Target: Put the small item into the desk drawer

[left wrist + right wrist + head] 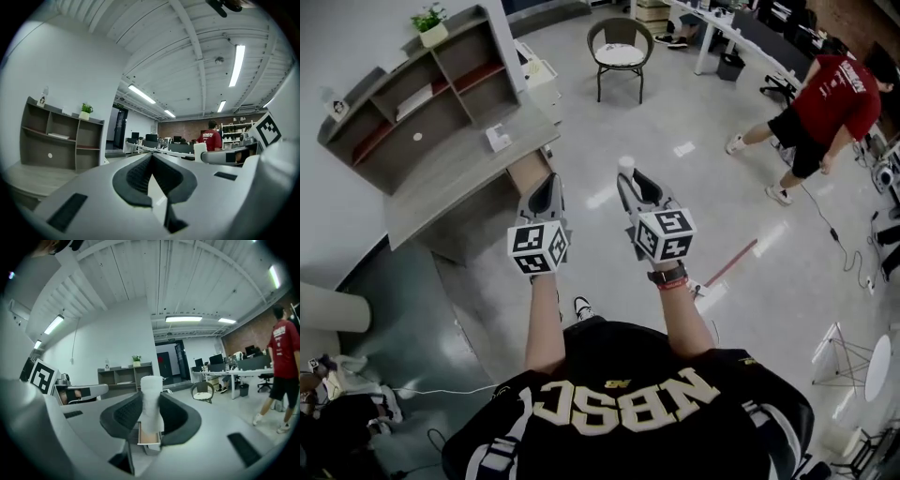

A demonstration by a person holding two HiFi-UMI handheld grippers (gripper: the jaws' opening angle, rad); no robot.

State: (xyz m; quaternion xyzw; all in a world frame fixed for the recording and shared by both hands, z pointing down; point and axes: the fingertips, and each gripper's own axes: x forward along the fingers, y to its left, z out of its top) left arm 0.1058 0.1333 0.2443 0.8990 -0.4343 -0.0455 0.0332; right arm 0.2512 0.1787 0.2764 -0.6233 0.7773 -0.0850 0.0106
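The wearer's black shirt [628, 412] carries big pale block letters, seen upside down from the head view, that look like NBSC. Each gripper's cube shows black-and-white square markers. A person in red [830, 98] at the far right has pale print on the back, too small to read, and a small card [336, 106] on top of the shelf [403, 103] is just as unreadable.

The wood-grey surface [459, 183] runs along the left, with the shelf standing at its back and a small white box [498, 138] near its right end. Under its near right corner the drawer [528, 172] stands pulled out, brown inside, just ahead of the left gripper [151, 158]. Right of the surface the glossy floor [712, 216] lies open as far as a round chair [620, 52] at the back. A red strip [731, 262] lies on the floor to the right, and the person in red stands well off to that side.

The left gripper's jaws are pressed together at the tips with nothing between them. The right gripper [633, 178] is pinching the item [151, 397], a small white cylinder. It stands upright between the pads, long axis vertical, its top rising above the jaws. It is in the air out in front of the wearer, beside the drawer and not in it.
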